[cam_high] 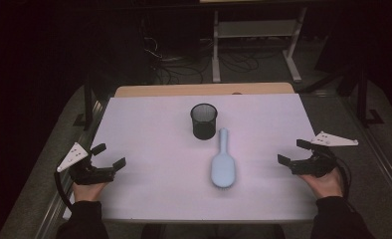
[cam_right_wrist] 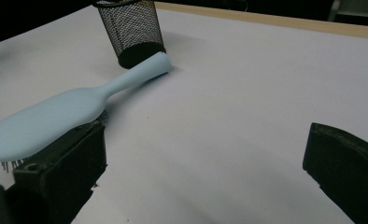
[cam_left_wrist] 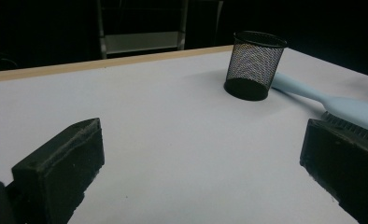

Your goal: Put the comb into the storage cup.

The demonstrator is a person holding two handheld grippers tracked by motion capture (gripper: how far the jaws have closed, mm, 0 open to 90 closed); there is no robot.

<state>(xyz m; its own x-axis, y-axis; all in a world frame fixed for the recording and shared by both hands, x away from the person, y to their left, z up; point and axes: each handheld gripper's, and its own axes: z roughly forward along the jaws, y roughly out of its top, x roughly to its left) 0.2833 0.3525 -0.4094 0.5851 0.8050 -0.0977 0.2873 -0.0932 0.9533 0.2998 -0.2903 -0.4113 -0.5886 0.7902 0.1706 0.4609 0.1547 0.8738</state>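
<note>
A light blue hairbrush point(cam_high: 223, 162) lies bristles down in the middle of the white table, its handle pointing away toward a black mesh cup point(cam_high: 204, 121) that stands upright just behind it. The left gripper view has the cup point(cam_left_wrist: 254, 65) at upper right with the brush point(cam_left_wrist: 331, 105) beside it. From the right gripper view the brush point(cam_right_wrist: 74, 112) stretches from lower left up to the cup point(cam_right_wrist: 130, 30). My left gripper point(cam_high: 109, 156) rests open near the table's left edge, nothing between its jaws. My right gripper point(cam_high: 294, 152) rests open near the right edge, likewise empty.
The white table top point(cam_high: 149, 129) has a wooden strip point(cam_high: 204, 89) along its far edge. Behind it stands a metal shelf frame point(cam_high: 256, 35) with cables on the dark floor.
</note>
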